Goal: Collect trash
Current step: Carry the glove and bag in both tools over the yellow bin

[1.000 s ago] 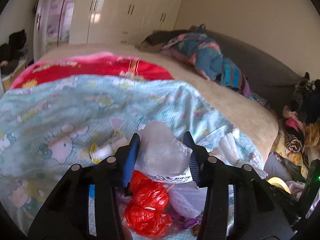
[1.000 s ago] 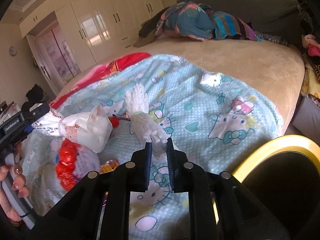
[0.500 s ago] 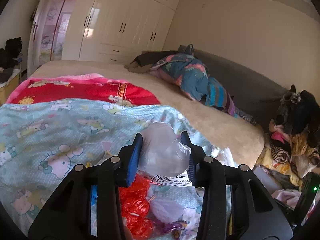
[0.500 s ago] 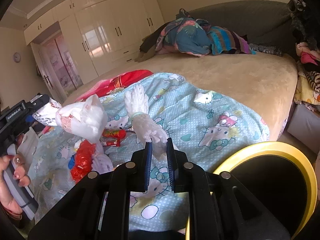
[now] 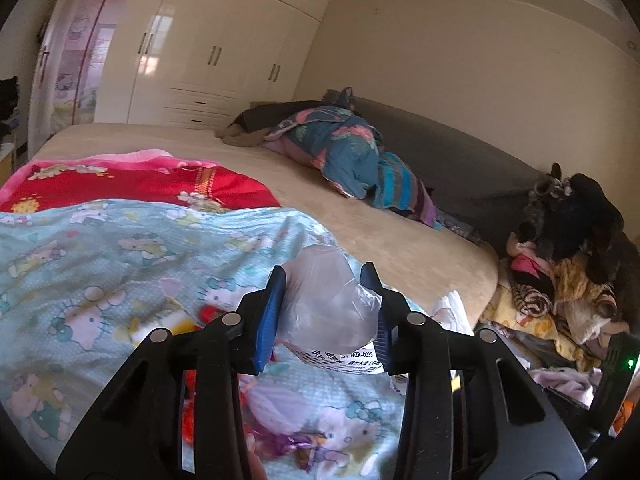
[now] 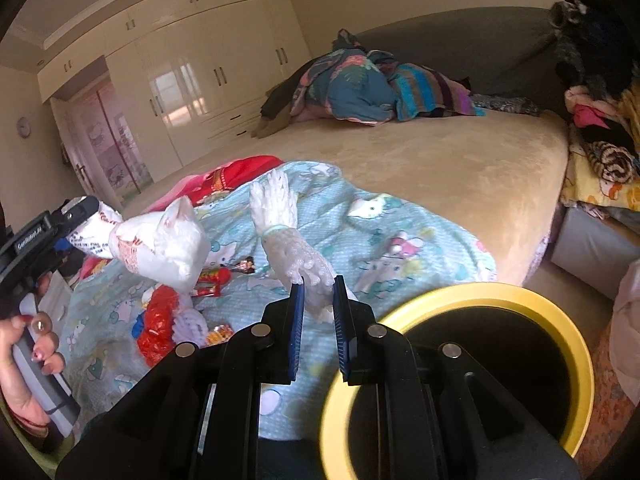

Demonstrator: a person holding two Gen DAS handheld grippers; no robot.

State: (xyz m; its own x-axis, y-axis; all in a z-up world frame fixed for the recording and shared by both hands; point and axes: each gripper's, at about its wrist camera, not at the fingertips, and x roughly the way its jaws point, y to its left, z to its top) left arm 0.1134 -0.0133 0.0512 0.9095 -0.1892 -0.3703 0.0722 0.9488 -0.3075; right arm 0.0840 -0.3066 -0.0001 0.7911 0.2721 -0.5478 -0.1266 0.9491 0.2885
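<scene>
My left gripper (image 5: pixel 326 312) is shut on a crumpled white plastic bag (image 5: pixel 328 308) with printed text and holds it above the bed; it also shows in the right wrist view (image 6: pixel 160 244). My right gripper (image 6: pixel 318 312) is shut on a clear plastic glove (image 6: pixel 296 256), lifted off the blue Hello Kitty blanket (image 6: pixel 400 240). A bin with a yellow rim (image 6: pixel 576 336) and black inside stands below, right of my right gripper. A red plastic bag (image 6: pixel 158 326) and snack wrappers (image 6: pixel 212 280) lie on the blanket.
A beige bed (image 6: pixel 460 160) carries a red blanket (image 5: pixel 132 184) and a heap of colourful bedding (image 5: pixel 344 156) at the grey headboard. Plush toys and clothes (image 5: pixel 568 248) are piled beside the bed. White wardrobes (image 5: pixel 208 56) line the far wall.
Both grippers have risen and pulled back from the blanket with the bag and the glove. The yellow-rimmed bin has come further into the right wrist view.
</scene>
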